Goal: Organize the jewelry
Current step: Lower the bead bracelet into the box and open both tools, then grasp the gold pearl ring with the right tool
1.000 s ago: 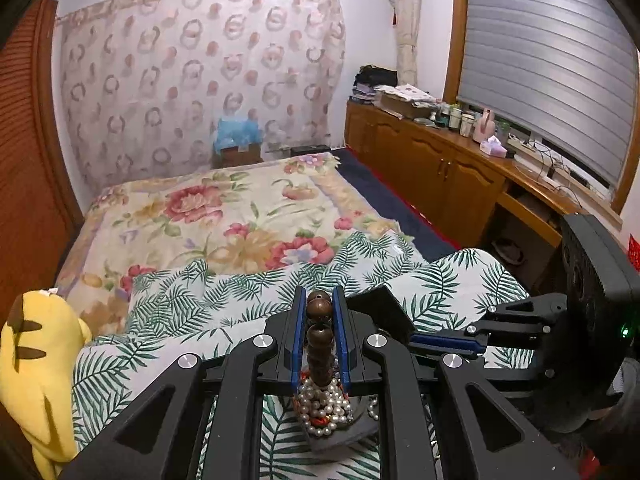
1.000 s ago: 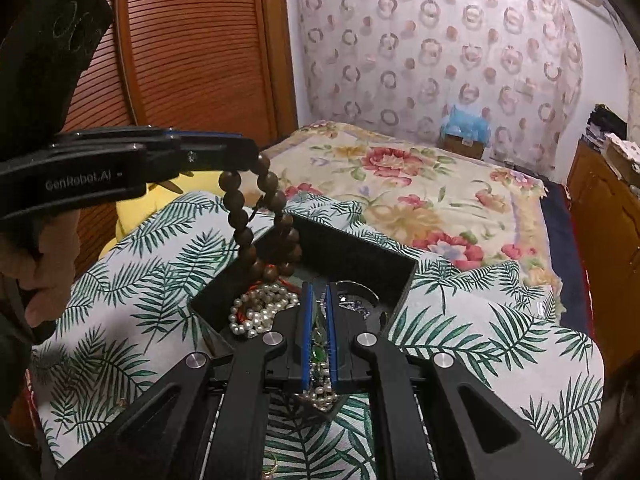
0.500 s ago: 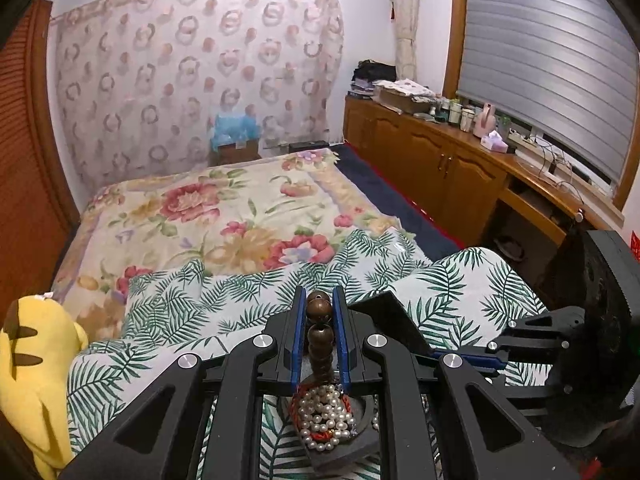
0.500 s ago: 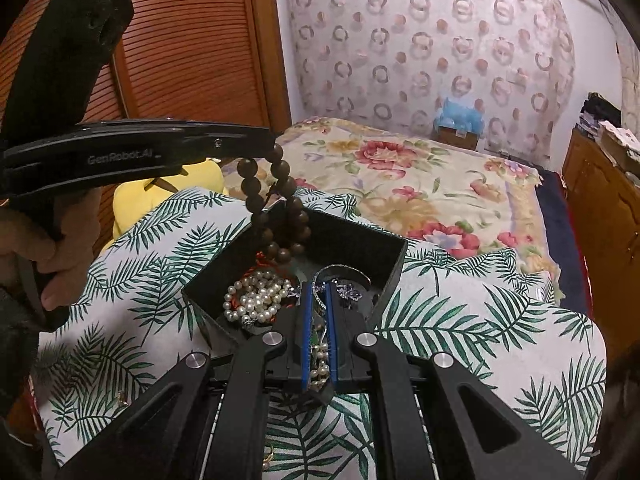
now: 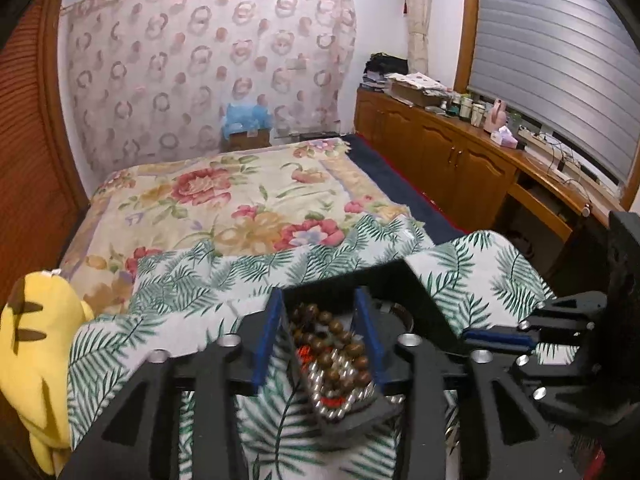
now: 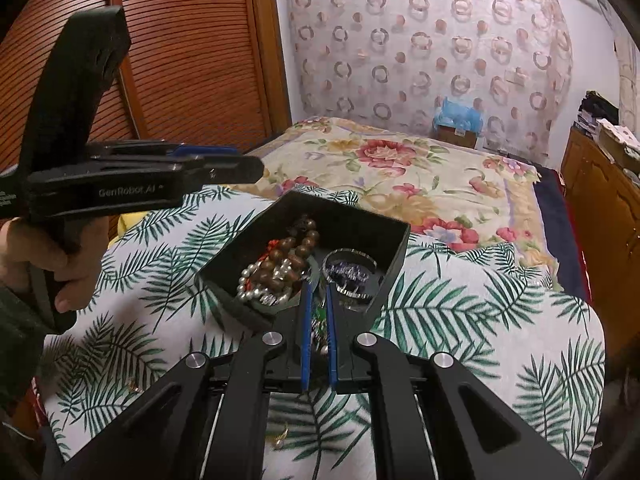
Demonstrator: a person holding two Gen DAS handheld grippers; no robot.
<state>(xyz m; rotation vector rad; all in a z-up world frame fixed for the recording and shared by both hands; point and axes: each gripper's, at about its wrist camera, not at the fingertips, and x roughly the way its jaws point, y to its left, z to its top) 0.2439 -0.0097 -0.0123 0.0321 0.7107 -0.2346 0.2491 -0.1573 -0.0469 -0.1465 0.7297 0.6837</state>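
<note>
Black open box on leaf-print cloth, tilted corner-on. Brown wooden bead bracelet heaped inside, atop pearl strand with red cord. Clear ring-shaped piece beside them, right compartment side.

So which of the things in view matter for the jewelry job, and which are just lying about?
Job: black box, wooden bead bracelet, pearl strand, clear bangle, small gold piece on the leaf cloth.

Lying about: yellow plush toy, floral bedspread.
</note>
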